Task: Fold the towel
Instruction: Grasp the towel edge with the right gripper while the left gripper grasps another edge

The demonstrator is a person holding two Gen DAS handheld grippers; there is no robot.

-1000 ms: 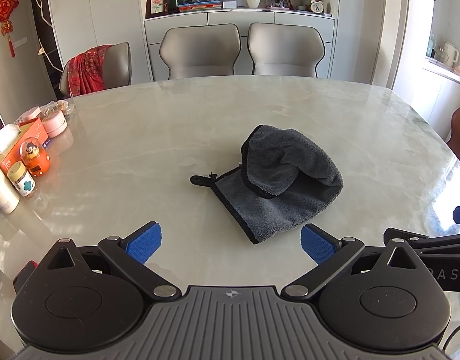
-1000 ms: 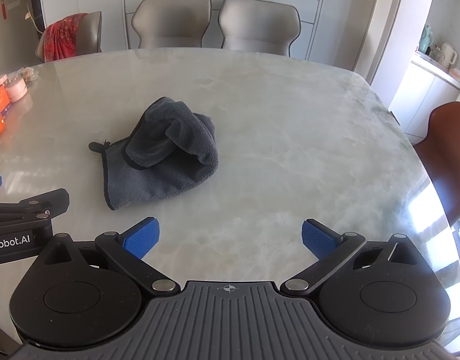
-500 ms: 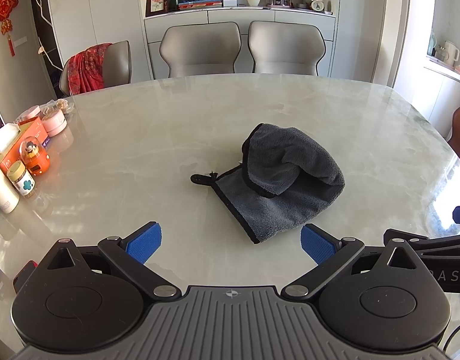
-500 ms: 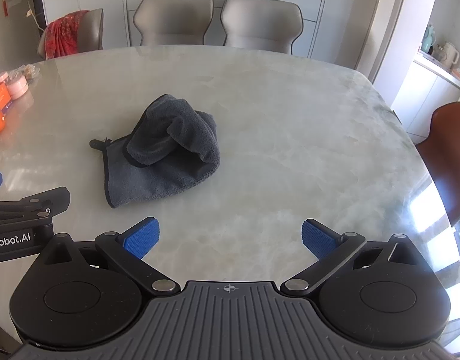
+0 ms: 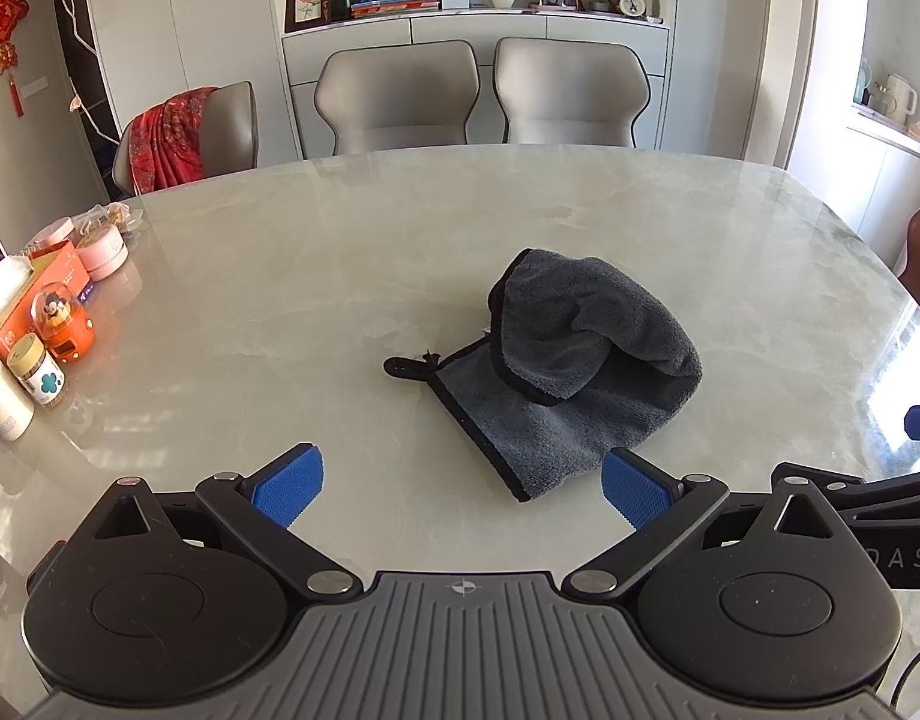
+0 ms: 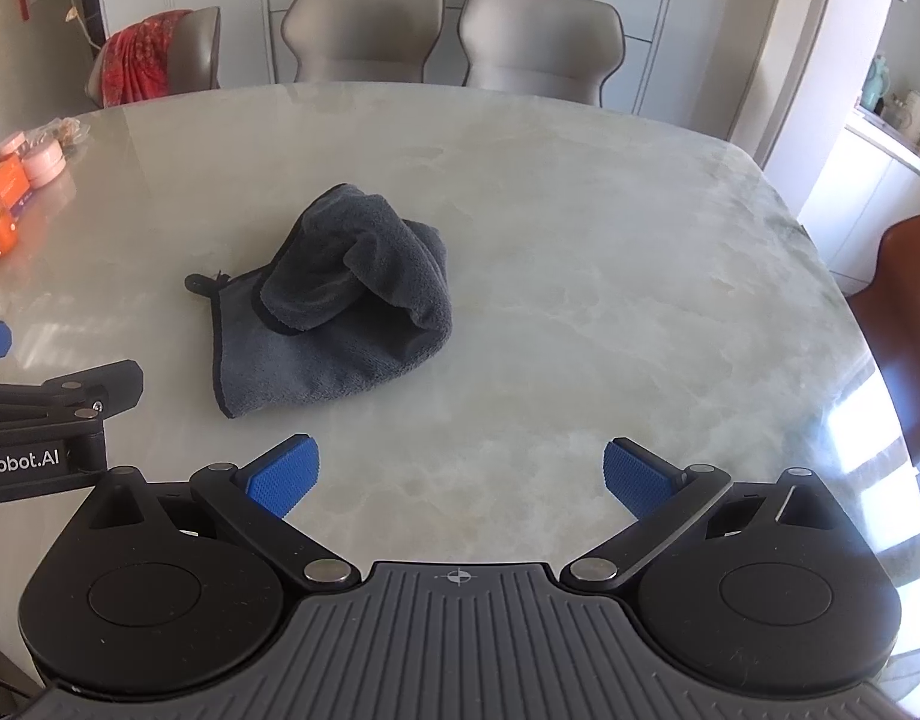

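Towel [image 5: 571, 378] is lying crumpled near the middle of the table [image 5: 279, 276], grey, black-trimmed, nothing folded yet by my judgement. I am holding both tools short of it, neither touching cloth.

My left hand-held gripper [image 5: 460, 483] is hovering with its blue pads spread wide, nothing between them. From it the towel is sitting ahead and a little to the right; the near corner [image 5: 523, 495] is landing just beside the right pad. My right hand-held gripper [image 6: 456, 474] is also spread and empty, and from it the towel [image 6: 333, 312] is lying ahead and well off to the left, with bare table straight in front. So the left one is the nearer, and is looking closest to that near corner.

Long axis: the flat lower layer is running diagonally, from the near corner up and away toward the bunched hump at the far right side. The trimmed edge is slanting from the near corner back toward the hanging loop [image 5: 402, 367], which is pointing left, away from the hump. In the right view the same loop [image 6: 198, 283] is sticking out on the left of the cloth.

The upper part is flopped over itself, hiding the far corners; I cannot tell where they are sitting.

Judging from this, the next move is calling for spreading it flat: left one taking the near trimmed corner, right one swinging left to reach the hump side. Risk is pinching two layers at once in the bunch.
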